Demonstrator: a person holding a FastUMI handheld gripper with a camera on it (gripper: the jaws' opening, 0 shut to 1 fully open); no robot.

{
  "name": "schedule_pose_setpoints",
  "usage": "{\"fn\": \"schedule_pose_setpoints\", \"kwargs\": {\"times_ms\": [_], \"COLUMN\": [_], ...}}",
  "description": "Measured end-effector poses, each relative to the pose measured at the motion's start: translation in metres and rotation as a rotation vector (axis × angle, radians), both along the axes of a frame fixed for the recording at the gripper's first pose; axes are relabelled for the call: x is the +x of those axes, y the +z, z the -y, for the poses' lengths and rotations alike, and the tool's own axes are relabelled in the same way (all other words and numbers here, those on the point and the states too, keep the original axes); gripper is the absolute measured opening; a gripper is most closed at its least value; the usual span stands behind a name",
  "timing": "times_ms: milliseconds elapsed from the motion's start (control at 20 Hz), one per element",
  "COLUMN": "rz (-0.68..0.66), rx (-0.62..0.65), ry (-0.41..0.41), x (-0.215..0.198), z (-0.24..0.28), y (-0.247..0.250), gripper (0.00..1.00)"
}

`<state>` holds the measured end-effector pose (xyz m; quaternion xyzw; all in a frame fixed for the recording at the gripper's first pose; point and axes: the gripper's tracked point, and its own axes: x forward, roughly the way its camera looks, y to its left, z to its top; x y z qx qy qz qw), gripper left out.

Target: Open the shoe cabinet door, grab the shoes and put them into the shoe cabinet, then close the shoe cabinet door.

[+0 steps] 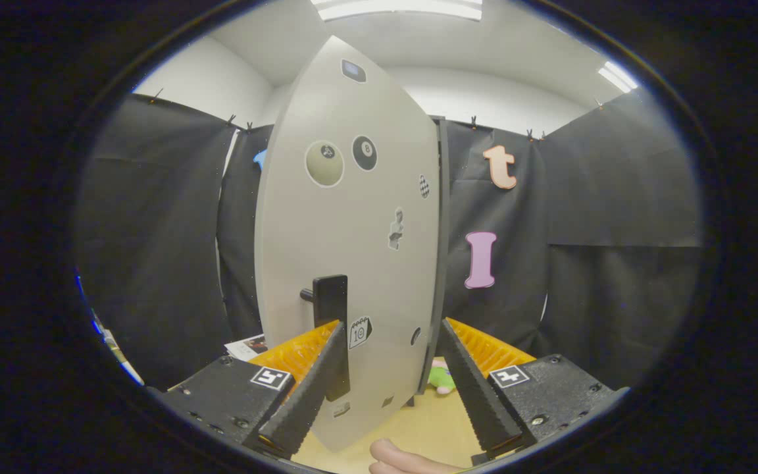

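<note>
A fingertip (405, 459) of the person's hand pokes in nearest the lens, just under the gripper (392, 388), whose two fingers stand spread wide apart, released and pressing on nothing. Between them hangs the lower part of the shoe cabinet door (353, 217), a pale grey panel seen nearly edge-on and tilted, scattered with stickers (two billiard balls, a small bust, a calendar page among them). Its dark handle (330, 322) runs upright low on the panel, and the left finger (313, 388) overlaps the handle's lower half; whether it touches the handle or merely passes in front of it I cannot tell. The right finger (474, 388) sits beyond the door's dark free edge, apart from it.

The door appears swung out from the cabinet body, which would explain the thin edge showing. I judge the spread fingers straddle the panel either to catch the handle or to push the panel round, so this looks like the door-handling step, though opening or closing cannot be settled from here. No shoes can be made out.

Below the door, the wooden table (431, 421) carries a small pink and green toy (441, 380) near the door's foot, close to where the panel would sweep. A printed sheet (247, 345) lies at the table's left edge, beyond the left finger.
</note>
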<state>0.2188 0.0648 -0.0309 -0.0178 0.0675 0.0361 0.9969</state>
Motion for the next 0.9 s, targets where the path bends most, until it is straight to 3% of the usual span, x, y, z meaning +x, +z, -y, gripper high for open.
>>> {"fn": "schedule_pose_setpoints", "kwargs": {"times_ms": [500, 900], "rz": [-0.066, -0.055], "rx": [0.052, 0.086], "ry": [0.114, 0.105], "x": [0.088, 0.071], "z": [-0.092, -0.093], "y": [-0.031, -0.039], "gripper": [0.96, 0.96]}}
